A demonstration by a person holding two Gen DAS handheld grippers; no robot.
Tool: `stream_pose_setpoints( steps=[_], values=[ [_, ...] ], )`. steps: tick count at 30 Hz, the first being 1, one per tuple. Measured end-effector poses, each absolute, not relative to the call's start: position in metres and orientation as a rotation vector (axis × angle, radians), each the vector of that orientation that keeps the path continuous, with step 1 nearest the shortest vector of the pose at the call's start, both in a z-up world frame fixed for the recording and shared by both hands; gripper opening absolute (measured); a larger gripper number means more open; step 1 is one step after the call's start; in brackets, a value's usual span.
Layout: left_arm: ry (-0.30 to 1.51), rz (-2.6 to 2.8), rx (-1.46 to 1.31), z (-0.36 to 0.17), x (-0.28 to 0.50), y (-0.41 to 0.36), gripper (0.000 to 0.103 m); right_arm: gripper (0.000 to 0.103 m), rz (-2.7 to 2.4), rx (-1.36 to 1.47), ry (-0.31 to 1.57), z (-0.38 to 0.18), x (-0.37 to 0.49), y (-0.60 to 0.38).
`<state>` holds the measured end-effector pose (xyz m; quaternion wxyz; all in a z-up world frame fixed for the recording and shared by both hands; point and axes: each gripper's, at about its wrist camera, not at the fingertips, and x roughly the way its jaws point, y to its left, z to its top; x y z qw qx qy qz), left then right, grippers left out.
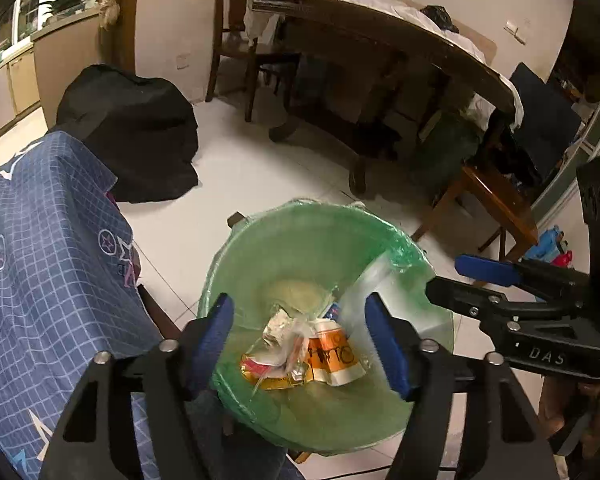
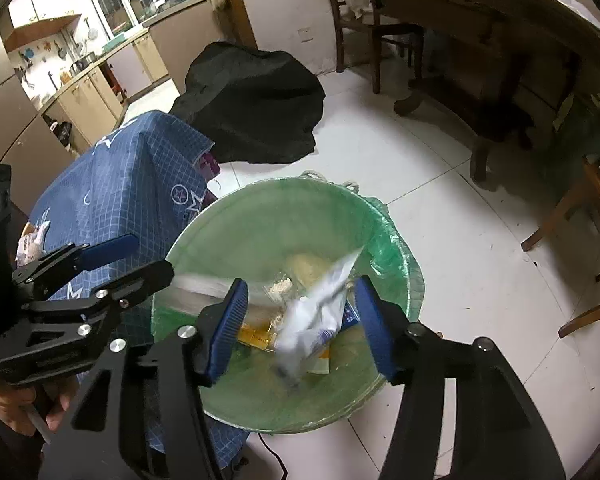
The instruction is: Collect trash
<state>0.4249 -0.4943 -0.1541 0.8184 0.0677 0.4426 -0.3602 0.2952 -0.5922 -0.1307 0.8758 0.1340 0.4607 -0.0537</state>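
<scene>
tools (image 1: 300, 344) (image 2: 300, 320) open over bin (image 1: 260, 240), holding nothing.

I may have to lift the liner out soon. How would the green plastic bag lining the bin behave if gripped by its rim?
The green plastic bag looks thin and crinkled at its rim, so probably floppy and slippery. It holds only a few wrappers, so likely light. Being so filmy, it may tear.

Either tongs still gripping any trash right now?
No. Both tongs, left and right, are open over the bin; a white wrapper, blurred, hangs free between the right pads.
</scene>
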Motion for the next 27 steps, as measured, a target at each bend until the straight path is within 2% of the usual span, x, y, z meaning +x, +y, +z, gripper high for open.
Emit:
stream_pose_setpoints(
  steps=[22,27],
  values=[
    [0.937,-0.754,0.152,-0.146,0.418,-0.490,0.070,0.054,-0.119,0.281,0.957,-0.130,0.291,-0.594],
    [0.931,-0.740,0.157,-0.144,0.414,-0.479,0.070,0.063,-0.118,0.280,0.933,-0.128,0.284,-0.591]
  ],
)
